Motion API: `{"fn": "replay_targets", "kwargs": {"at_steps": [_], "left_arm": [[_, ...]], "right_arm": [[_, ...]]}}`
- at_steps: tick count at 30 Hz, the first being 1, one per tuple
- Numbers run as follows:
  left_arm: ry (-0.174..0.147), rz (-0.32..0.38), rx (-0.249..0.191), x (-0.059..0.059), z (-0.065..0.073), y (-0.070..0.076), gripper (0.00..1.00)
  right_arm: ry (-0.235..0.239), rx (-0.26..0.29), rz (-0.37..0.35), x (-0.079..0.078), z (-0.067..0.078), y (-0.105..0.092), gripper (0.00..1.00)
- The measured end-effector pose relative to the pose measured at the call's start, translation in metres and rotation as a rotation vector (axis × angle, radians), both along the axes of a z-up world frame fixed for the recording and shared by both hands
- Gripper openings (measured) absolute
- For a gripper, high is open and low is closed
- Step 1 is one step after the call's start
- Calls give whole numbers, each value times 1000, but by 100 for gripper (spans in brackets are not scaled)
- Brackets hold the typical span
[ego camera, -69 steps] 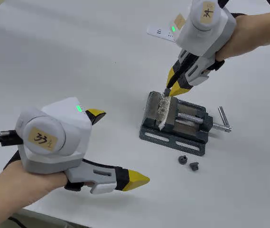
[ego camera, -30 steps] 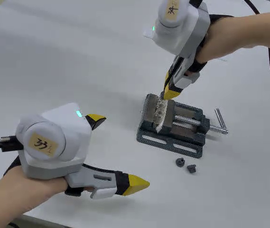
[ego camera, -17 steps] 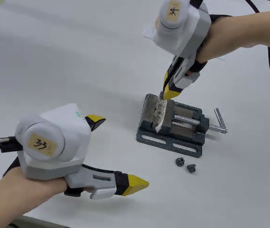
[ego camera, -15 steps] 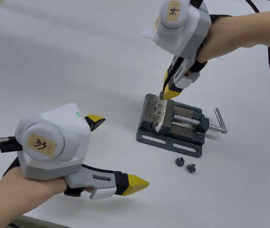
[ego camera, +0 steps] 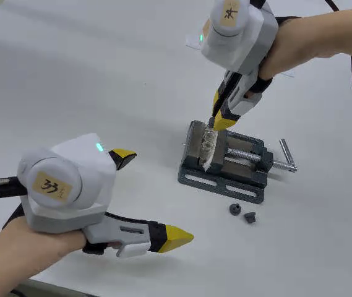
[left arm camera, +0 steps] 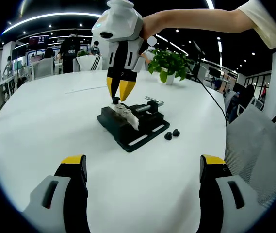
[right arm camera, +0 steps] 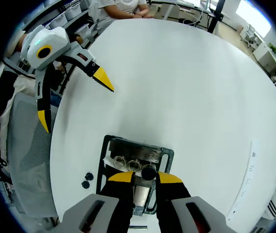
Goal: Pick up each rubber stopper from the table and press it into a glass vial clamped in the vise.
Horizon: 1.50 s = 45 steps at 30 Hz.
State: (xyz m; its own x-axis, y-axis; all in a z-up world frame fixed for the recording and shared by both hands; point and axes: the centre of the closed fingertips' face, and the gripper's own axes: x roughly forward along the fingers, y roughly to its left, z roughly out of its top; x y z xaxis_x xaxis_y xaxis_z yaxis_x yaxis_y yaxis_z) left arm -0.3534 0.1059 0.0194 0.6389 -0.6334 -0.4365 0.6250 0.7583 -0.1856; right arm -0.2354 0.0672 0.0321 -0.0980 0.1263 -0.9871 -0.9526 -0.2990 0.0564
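Pinching a dark rubber stopper (right arm camera: 149, 171) between its yellow tips, the right gripper (ego camera: 219, 121) stands steeply over the vise (ego camera: 225, 184), jaws closed on the stopper's sides so that its underside is free to enter a vial mouth. The stopper sits at the mouth of the end vial in the row of glass vials (right arm camera: 120, 161) clamped in the vise; whether it is already seated I cannot tell. I judge the steep hold is chosen so the push runs straight down the vial's axis rather than levering the glass sideways. The vials are clear, round-mouthed and upright, and a white strip (ego camera: 208, 162), paper or tape, lies against them between the vise's dark metal cheeks, probably as padding. Two spare stoppers (ego camera: 235, 209), small, matt and dark grey, lie on the smooth white table (ego camera: 101, 74) just beside the vise's slotted base. The left gripper (ego camera: 153, 195) hangs well apart from the vise, jaws wide apart and empty, presumably kept clear of the pressing.
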Motion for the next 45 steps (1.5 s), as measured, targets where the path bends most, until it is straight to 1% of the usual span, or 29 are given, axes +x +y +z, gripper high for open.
{"fn": "replay_targets", "kwargs": {"at_steps": [5,8,10,12,14,17,23,25,28,32,34,45], "left_arm": [[-1,3,-2,0,1,0,96],[-2,1,-3,1,2,0,96],[-3,1,-5,1,3,-1,96],[-5,0,-3,2,3,0,96],[-6,0,-4,3,3,0,96],[-6,0,-4,3,3,0,96],[0,5,-2,1,0,4,96],[2,5,-1,1,-1,4,96],[6,5,2,0,-2,4,96],[10,4,3,0,-3,4,96],[10,5,0,0,-2,3,96],[18,2,0,0,-4,0,95]], "right_arm": [[-1,2,6,2,1,-3,15],[-5,16,2,4,6,-3,11],[1,25,-5,5,7,-2,11],[-11,32,-1,5,9,-1,10],[-6,42,-7,5,10,1,8],[-3,48,-4,6,8,2,4],[1,55,-8,6,5,4,2],[7,52,-9,5,5,4,2],[4,52,-6,5,5,4,0],[12,46,-7,6,1,4,1],[4,48,-3,6,4,4,0],[21,61,-22,6,3,4,0]]}}
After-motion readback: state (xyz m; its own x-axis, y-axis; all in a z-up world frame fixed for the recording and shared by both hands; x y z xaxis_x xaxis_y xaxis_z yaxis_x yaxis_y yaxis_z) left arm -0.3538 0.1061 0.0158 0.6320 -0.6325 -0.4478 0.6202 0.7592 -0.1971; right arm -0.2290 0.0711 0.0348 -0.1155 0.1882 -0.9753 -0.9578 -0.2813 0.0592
